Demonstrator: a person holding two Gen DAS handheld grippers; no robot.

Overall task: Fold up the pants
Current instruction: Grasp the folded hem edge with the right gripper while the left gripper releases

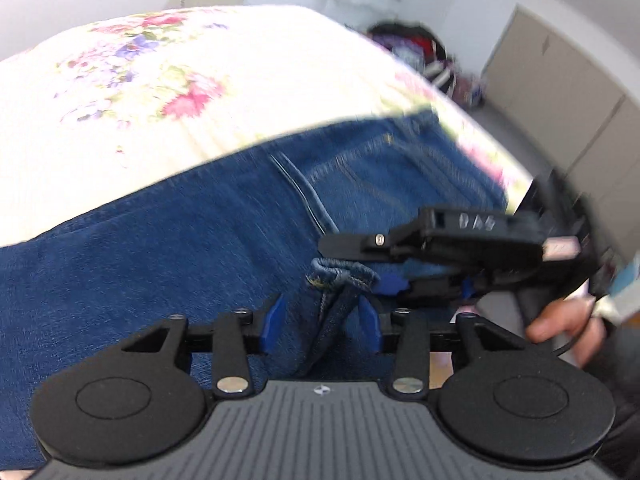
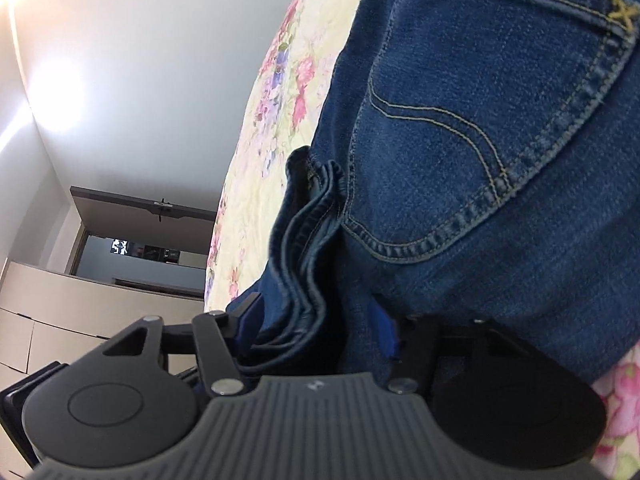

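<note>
Two grippers meet at the near edge of the blue jeans, which lie spread across a floral bedspread and fill the lower half of the left wrist view from nine o'clock to two o'clock. The left gripper has its blue pads apart, with a bunched hem of the denim standing between them; whether the pads press the cloth cannot be told. At three o'clock in that view the right gripper reaches in sideways, its jaws closed on the rolled hem just beyond the left one, and the hand on its grip shows at four o'clock. From the right wrist view, the right gripper clamps several stacked layers of denim that rise toward twelve o'clock. A back pocket with curved stitching fills one to three o'clock. Bedspread shows at eleven o'clock, and a wall with a doorway at nine o'clock
</note>
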